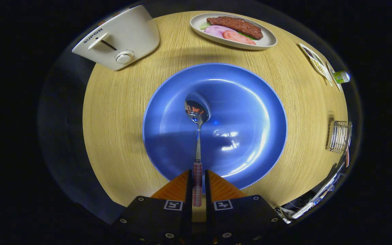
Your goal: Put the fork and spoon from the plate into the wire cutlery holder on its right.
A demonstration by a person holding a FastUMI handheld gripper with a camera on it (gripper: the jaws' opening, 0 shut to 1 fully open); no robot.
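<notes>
The tool [198,182] is clamped on the spoon [197,136] by its handle end, bowl pointing to 12 o'clock over the plate [250,102], likely for balance and reach toward the holder [339,136] at 3 o'clock on the bench [121,129].

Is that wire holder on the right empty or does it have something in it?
Cannot tell: the holder is small and distorted. The jaws are shut on the spoon above the plate.

Bare table [305,112] (no obstacle) between plate [250,102] and wire holder [339,136].
</notes>
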